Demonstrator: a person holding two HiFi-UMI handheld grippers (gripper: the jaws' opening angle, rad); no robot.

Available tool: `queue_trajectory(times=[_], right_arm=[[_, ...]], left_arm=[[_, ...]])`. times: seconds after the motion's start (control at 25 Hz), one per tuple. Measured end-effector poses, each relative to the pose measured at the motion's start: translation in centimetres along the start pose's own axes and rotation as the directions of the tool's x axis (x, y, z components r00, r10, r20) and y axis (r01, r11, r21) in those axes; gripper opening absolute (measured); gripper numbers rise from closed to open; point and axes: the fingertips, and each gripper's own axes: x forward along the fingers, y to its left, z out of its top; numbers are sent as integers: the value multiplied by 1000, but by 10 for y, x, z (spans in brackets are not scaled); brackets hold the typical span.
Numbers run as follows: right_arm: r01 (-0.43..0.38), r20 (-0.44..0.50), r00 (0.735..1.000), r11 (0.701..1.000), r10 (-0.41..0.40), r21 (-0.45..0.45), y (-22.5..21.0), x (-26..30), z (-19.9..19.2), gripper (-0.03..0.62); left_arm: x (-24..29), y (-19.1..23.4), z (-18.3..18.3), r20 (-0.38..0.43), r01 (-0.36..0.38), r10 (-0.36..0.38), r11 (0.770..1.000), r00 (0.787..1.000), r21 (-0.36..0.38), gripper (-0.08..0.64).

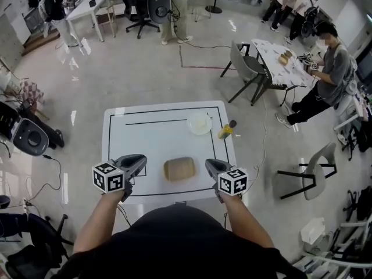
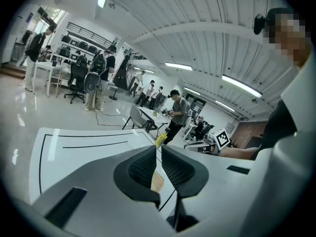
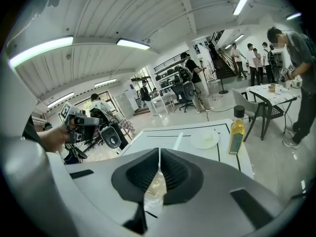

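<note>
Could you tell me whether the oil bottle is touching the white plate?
Apart: the right gripper view shows a gap between oil bottle and white plate.

Bright, even indoor light falls from long ceiling lamps [image 2: 242, 85], which show as white strips in both gripper views. The glossy floor [image 1: 232, 25] carries pale glare spots in the upper part of the head view, and the white bench [image 1: 157, 141] is nearly washed out. Shadows are soft. Straight lines bow toward the edges, and black corners ring both gripper views. The left claw [image 2: 159, 168] and right claw [image 3: 159, 172] are evenly lit.
</note>
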Motion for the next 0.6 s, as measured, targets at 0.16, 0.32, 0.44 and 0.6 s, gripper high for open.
queue_trajectory(times=[0.16,0.32,0.44,0.6], right_arm=[[0,-38,999,1000,0,7,-5,8,-15,39],[-4,-86,996,1000,7,29,-12,16,-35,51],[-10,-126,992,999,16,53,-19,24,-55,58],[-17,-163,986,997,30,80,-26,33,-75,69]], left_arm=[[7,3,-7,-9,4,-4,1000,1000,-11,51],[16,4,-13,-22,13,-13,1000,1000,-19,51],[22,5,-20,-34,15,-16,1000,999,-28,51],[29,10,-25,-48,15,-16,999,999,-37,51]])
